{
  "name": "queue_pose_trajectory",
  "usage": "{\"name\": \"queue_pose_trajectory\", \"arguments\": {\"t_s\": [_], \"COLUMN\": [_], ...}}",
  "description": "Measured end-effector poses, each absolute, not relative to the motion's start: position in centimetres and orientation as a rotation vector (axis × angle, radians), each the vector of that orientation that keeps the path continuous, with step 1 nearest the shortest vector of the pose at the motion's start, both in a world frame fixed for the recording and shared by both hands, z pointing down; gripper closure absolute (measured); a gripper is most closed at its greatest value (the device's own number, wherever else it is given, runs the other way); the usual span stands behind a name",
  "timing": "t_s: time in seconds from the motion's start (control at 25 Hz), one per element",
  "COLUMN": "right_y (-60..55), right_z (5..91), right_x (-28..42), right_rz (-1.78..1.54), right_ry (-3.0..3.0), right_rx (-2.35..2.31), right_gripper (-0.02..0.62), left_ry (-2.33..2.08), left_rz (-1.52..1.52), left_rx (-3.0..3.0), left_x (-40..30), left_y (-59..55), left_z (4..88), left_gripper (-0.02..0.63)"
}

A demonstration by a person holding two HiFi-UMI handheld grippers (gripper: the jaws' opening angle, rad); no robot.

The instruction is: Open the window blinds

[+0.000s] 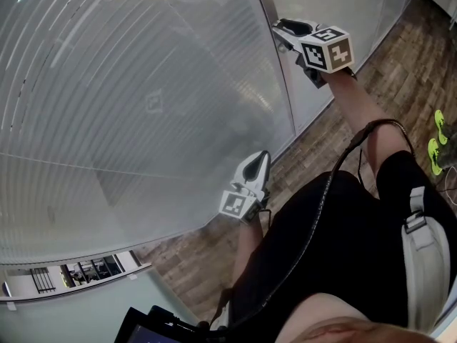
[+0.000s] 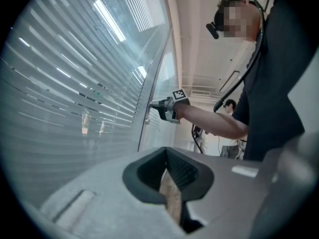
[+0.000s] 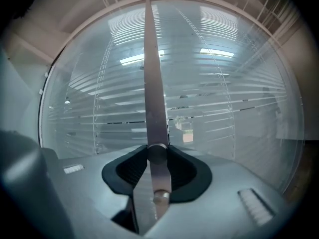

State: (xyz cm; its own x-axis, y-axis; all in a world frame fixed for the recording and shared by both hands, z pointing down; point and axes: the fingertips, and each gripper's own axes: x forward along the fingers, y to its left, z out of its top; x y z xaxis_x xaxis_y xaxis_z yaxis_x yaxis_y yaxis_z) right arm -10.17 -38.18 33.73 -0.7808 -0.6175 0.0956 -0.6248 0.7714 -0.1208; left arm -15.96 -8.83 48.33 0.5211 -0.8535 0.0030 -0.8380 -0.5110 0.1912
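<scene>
Grey slatted blinds point(image 1: 143, 84) hang behind a glass pane, and in the right gripper view the blinds point(image 3: 219, 78) show thin gaps between the slats. A metal frame post point(image 1: 277, 63) runs along the pane's right side. My right gripper point(image 1: 283, 28) points at this post, shut on a small round knob point(image 3: 156, 153) on the post point(image 3: 152, 73). The left gripper view shows the right gripper point(image 2: 155, 105) at the post too. My left gripper point(image 1: 258, 163) hangs lower, away from the glass, jaws together and holding nothing; its own view shows the left gripper point(image 2: 172, 195) shut.
Wood-pattern floor point(image 1: 385, 56) runs along the base of the glass. Bright green shoes point(image 1: 437, 141) lie at the right edge. A dark device point(image 1: 153, 327) sits at the bottom. Another person point(image 2: 230, 106) stands far down the corridor.
</scene>
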Motion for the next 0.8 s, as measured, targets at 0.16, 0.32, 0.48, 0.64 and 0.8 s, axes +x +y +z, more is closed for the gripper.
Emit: {"name": "queue_pose_trajectory", "arguments": {"t_s": [0.16, 0.32, 0.48, 0.64, 0.8], "right_y": [-38.2, -38.2, -38.0, -37.5, -36.5], "right_z": [33.8, 33.9, 33.7, 33.2, 33.3], "right_x": [-10.3, -10.3, -10.4, -10.6, -10.8], "right_rz": [0.187, 0.161, 0.077, -0.171, -0.465], "right_ry": [-2.898, -2.894, -2.881, -2.826, -2.703], "right_rx": [1.021, 1.011, 1.007, 0.990, 0.934], "right_gripper": [0.469, 0.468, 0.445, 0.426, 0.406], "left_ry": [-1.456, -1.468, -1.471, -1.468, -1.450], "left_rz": [-0.144, -0.146, -0.167, -0.179, -0.184], "left_rx": [2.588, 2.581, 2.572, 2.567, 2.568], "left_x": [-15.9, -16.2, -16.3, -16.3, -16.1], "left_y": [-8.8, -8.7, -8.6, -9.0, -9.1], "left_z": [48.2, 48.1, 48.0, 47.9, 48.0], "left_gripper": [0.603, 0.603, 0.603, 0.604, 0.603]}}
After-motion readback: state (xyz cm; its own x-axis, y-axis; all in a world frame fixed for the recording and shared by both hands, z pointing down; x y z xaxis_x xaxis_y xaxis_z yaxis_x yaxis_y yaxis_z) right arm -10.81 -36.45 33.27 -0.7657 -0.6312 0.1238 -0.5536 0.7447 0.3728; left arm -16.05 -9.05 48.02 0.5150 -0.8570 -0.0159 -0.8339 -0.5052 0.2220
